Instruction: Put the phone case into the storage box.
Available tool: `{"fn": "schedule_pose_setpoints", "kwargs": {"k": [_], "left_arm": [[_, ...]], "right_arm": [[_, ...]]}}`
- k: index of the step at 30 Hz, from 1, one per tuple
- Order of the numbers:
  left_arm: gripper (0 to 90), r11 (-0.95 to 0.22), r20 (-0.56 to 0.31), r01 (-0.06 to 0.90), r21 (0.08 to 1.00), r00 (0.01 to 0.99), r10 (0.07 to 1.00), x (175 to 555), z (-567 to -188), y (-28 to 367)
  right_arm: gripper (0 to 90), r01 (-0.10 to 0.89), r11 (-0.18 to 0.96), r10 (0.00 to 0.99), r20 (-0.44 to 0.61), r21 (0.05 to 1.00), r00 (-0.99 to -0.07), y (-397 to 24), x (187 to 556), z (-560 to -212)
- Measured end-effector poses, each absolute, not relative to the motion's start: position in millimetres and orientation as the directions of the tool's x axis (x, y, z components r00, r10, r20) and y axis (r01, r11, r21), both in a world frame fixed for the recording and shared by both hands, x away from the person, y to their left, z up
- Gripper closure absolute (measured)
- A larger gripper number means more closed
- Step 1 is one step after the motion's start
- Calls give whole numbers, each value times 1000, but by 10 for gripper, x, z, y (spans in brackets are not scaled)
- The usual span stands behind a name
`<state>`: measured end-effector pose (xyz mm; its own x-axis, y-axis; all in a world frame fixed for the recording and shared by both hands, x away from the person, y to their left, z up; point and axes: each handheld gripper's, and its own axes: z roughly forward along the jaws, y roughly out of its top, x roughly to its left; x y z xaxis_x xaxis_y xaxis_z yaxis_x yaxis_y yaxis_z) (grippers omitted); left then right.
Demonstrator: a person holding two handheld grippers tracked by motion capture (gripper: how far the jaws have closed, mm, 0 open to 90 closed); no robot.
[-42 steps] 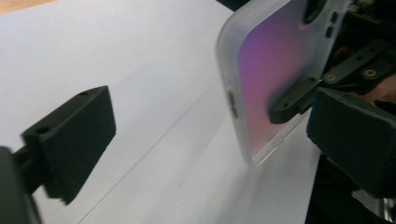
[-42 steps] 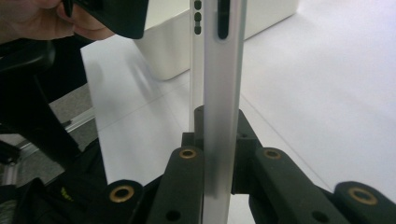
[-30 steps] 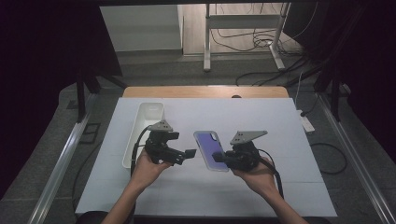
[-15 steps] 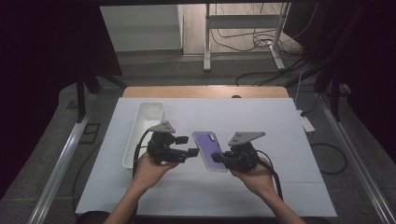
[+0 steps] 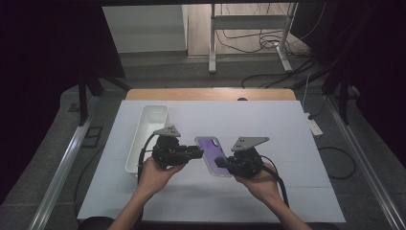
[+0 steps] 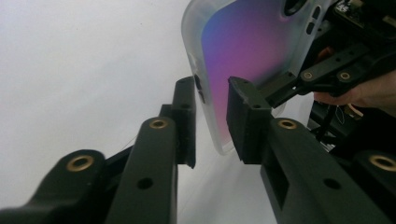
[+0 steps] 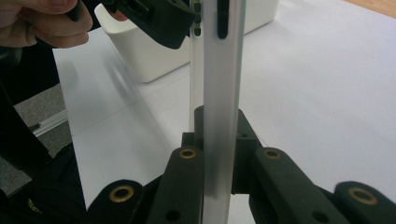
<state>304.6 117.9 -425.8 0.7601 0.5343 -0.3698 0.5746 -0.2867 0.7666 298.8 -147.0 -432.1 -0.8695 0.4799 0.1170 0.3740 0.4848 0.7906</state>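
the right claw (image 7: 217, 140) already clamps the phone case (image 5: 213, 155) on edge above the desk (image 5: 297, 143), while the left claw (image 6: 211, 116) has just been closing around its other end, not yet pinching, so its grip remains.

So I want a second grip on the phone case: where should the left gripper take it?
On the long side edge opposite the right gripper, coming in from the left. The case is held clear of the table, that thin rim sitting between the left gripper's closing jaws.
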Motion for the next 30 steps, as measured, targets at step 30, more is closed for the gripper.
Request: {"fn": "schedule_pose_setpoints", "kwargs": {"k": [30], "left_arm": [[881, -151, -483, 669, 728, 657, 579, 3033, -4298, 1188]], "right_arm": [[792, 357, 510, 475, 89, 783, -875, -1367, 2941, -4380]]}}
